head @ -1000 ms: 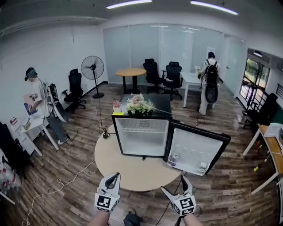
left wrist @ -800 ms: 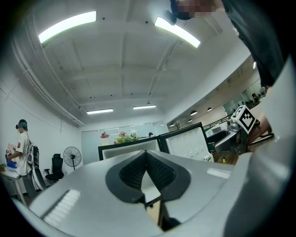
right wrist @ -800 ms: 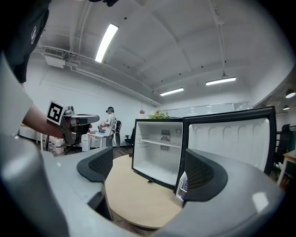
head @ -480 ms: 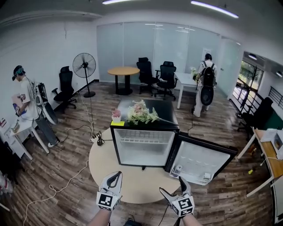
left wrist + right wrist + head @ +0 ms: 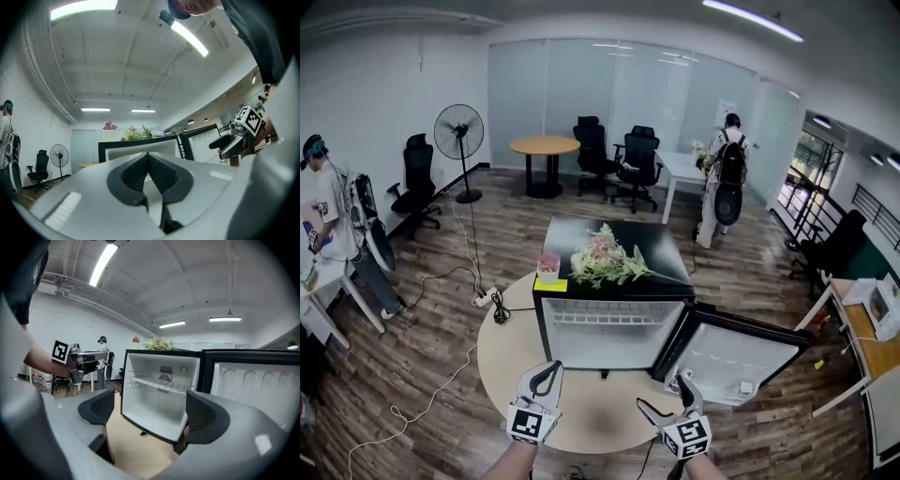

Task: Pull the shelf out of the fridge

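A small black fridge (image 5: 581,328) stands on a round wooden table (image 5: 502,361), its door (image 5: 731,356) swung open to the right. Inside, a white wire shelf (image 5: 605,317) sits high in the white compartment; in the right gripper view the shelf (image 5: 159,384) shows well ahead of the jaws. My left gripper (image 5: 549,367) is shut with nothing in it, in front of the fridge's left side. My right gripper (image 5: 666,394) is open and empty, just before the door's hinge side. Both hang short of the fridge.
A bunch of flowers (image 5: 605,262), a pink pot (image 5: 548,265) and a yellow note (image 5: 550,283) lie on the fridge top. Small items sit in the door's lower rack (image 5: 741,386). A cable (image 5: 441,375) runs over the floor at left. A fan (image 5: 457,136), chairs and two people stand farther off.
The view has come nearer to the fridge, which now sits lower and larger in the head view. Both grippers keep their places, left shut and right open.
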A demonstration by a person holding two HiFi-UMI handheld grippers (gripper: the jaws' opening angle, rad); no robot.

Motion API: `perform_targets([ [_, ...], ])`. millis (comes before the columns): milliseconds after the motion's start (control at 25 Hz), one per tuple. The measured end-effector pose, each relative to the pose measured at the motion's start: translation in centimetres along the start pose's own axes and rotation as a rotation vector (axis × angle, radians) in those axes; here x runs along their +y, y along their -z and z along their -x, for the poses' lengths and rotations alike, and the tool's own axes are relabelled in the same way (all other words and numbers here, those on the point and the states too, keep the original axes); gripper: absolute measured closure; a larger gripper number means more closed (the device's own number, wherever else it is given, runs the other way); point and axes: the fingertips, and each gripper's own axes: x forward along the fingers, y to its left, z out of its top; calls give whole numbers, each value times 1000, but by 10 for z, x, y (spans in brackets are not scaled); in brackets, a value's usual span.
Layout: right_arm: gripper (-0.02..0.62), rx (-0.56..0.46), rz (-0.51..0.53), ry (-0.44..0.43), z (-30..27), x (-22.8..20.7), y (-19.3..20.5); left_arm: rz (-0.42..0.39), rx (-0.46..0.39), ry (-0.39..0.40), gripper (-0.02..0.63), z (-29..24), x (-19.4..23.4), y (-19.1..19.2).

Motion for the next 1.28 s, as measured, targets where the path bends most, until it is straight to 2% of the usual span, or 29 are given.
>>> perform_targets([
  [440,118,-6,0,65,-77,-9,-9,34,-13,79,606,-48,39,39],
  [560,118,-3,3,52,-97,-10,-14,50,-11,72,606,-56,47,41],
  [680,120,-12,-5,35,-113,-15,-15,25,-20,62,606,-64,54,42],
  [840,120,-27,-4,7,-128,-21,-14,75,15,22,606,-71,56,42],
  [960,120,-29,-3,-24,-139,-27,-17,47,15,4,606,-79,59,40],
  [1160,120,-38,-55,-51,-155,-37,-19,37,41,-13,606,-87,56,43],
  [1280,123,-52,-97,-60,-164,-40,-18,44,59,6,606,-93,47,44],
])
